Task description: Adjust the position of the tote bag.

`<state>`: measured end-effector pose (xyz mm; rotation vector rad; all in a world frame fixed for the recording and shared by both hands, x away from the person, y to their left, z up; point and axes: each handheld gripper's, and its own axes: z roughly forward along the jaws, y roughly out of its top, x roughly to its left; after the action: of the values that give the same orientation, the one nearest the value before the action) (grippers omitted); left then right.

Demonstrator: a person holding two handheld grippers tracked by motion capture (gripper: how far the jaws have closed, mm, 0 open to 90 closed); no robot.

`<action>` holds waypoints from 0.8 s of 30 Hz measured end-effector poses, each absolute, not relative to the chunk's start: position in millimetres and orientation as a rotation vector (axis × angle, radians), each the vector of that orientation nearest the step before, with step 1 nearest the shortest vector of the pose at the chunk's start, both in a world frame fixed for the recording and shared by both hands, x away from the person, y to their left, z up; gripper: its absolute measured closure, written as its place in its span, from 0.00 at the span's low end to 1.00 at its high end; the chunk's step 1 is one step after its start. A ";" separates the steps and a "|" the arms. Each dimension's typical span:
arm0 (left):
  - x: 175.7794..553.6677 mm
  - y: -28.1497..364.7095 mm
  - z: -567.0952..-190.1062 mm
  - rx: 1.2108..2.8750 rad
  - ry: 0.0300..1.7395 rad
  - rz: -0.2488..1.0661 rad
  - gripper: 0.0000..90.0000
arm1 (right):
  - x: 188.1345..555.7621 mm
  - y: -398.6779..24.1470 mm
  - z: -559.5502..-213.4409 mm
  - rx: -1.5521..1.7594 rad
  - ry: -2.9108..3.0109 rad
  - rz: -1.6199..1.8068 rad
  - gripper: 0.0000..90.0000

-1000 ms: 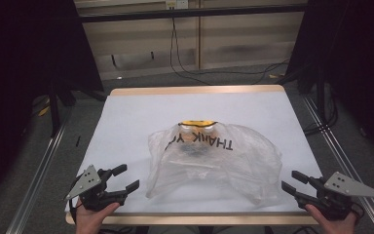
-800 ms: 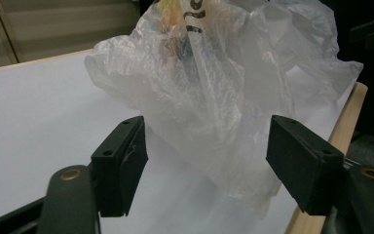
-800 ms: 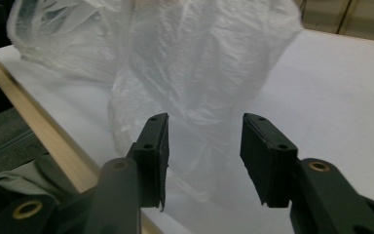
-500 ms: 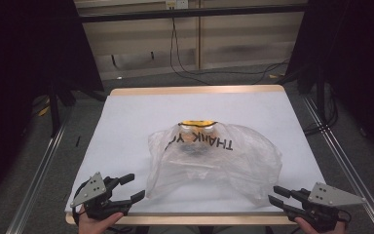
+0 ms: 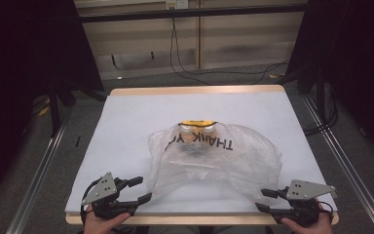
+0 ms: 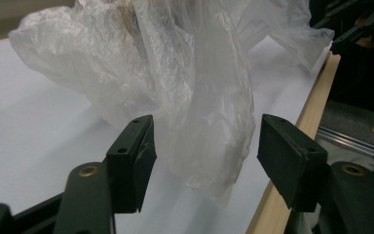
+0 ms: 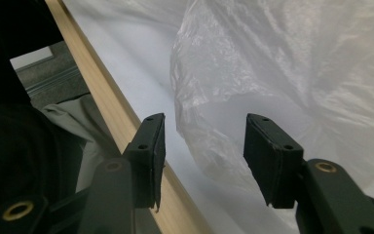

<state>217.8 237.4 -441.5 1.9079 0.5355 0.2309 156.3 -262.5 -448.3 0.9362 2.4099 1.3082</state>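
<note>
White table (image 5: pixel 126 126), clear plastic bag (image 5: pixel 214 156), two hand-held grippers agape beside it

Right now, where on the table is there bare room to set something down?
The far strip between the bag and the table back edge is bare, as are the strips left and right of the bag. The near edge is crowded: bag corners and both tongs.

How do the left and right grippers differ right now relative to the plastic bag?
The left gripper sits at the near left corner of the plastic bag, a hanging fold between its fingers; the right gripper sits at the near right corner, bag edge ahead of its fingers. The left's jaws have just been closing; the right's have just been opening. Both stand open, pressing on nothing, low over the table.
</note>
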 end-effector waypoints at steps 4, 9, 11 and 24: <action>216.3 232.6 -443.6 1.939 0.550 0.195 0.42 | 166.1 -258.4 -454.8 0.921 2.483 1.266 0.52; 217.6 227.5 -446.1 2.003 0.554 0.218 0.42 | 174.3 -254.3 -462.0 0.931 2.555 1.215 0.45; 219.0 225.1 -447.9 2.022 0.567 0.206 0.43 | 174.4 -252.7 -462.6 0.918 2.556 1.188 0.46; 226.4 224.8 -452.1 2.039 0.572 0.129 0.84 | 179.3 -244.6 -473.1 0.936 2.618 1.036 0.52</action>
<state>226.4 224.8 -452.1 2.0394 0.5722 0.1289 179.3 -244.6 -473.1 0.9359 2.6182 1.0357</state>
